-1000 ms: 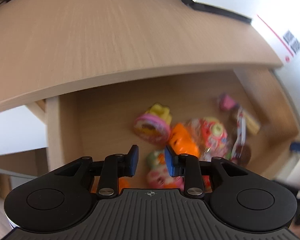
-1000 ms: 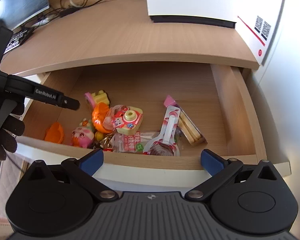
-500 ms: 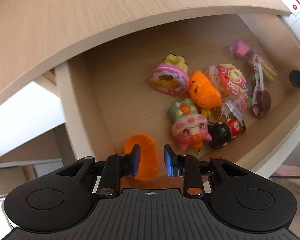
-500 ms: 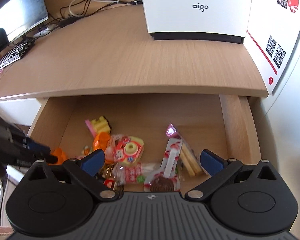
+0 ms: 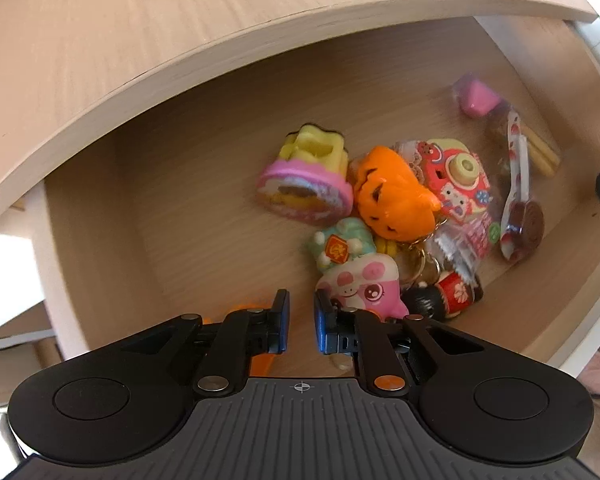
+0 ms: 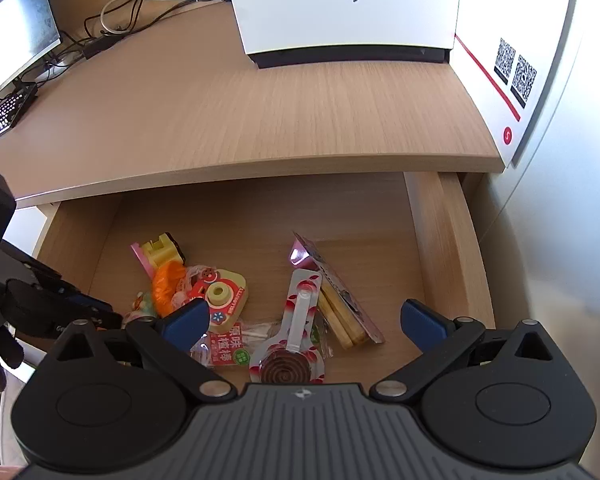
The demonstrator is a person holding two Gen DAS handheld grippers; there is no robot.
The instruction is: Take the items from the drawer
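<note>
The left gripper (image 5: 301,326) is down in the near left corner of the open drawer (image 6: 430,236), its blue pads drawn close with only a narrow gap and nothing between them that I can see; a sliver of an orange piece (image 5: 260,364) peeks out beneath its left finger, mostly hidden. Just beside its right pad sits the pink pig toy (image 5: 360,284), which looks soft and squishy, light, easy to pinch across the head, though a rounded body like that could squirt out of a hard squeeze. Behind it, touching, the orange cat-face toy (image 5: 392,200) and the pink-and-yellow cake toy (image 5: 304,184) look just as foamy. To the right comes the crinkly stuff: a camera-shaped toy (image 6: 224,294) in a clear bag, a red sachet (image 6: 230,350) printed with Chinese characters, a wrapped chocolate lollipop (image 6: 290,366) best taken by its stick, and a packet of biscuit sticks (image 6: 340,316) that I'd call brittle. The right gripper (image 6: 304,322) hovers over the drawer's near edge, jaws spread wide, empty. Up on the desk (image 6: 260,120), a white box (image 6: 348,4) reads "aigo", and a panel (image 6: 516,64) at the far right carries two QR codes.
</note>
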